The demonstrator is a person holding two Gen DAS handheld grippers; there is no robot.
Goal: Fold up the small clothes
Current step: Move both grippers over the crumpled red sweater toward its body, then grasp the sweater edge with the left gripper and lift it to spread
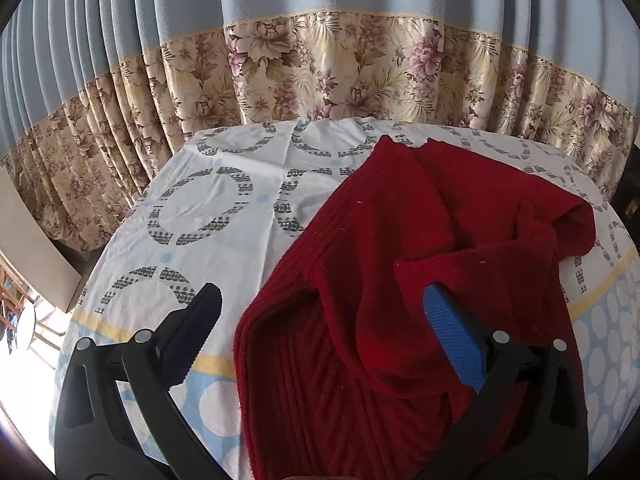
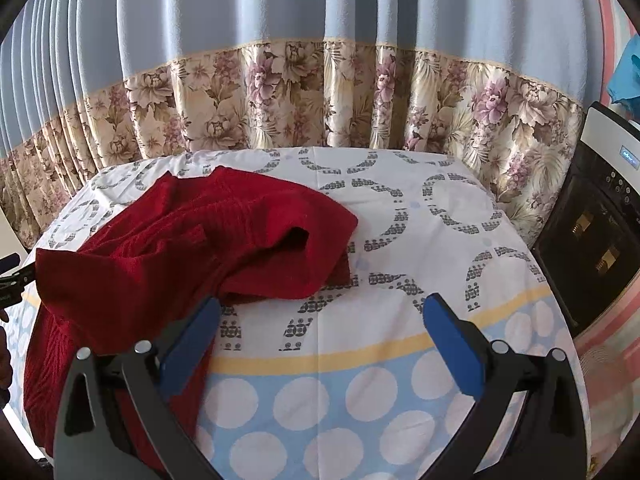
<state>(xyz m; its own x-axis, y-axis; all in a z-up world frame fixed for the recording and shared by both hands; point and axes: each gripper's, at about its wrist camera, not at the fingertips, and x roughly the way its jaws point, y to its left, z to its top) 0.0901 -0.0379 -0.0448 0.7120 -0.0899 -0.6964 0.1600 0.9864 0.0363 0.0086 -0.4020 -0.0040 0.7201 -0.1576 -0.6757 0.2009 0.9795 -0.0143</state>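
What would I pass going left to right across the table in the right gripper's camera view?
Red knitted garment → bare patterned tablecloth → dark appliance with a control panel beside the table.

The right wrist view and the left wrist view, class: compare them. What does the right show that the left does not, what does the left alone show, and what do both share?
Only the right wrist view shows the black appliance with a control panel at the table's right, a blue cloth hanging above it, and the open right gripper over bare tablecloth.

Only the left wrist view shows the open left gripper straddling the garment's near part, and a bright window area at far left.

Both show the red knitted garment, lying rumpled, the printed tablecloth and the blue curtain with a floral border.
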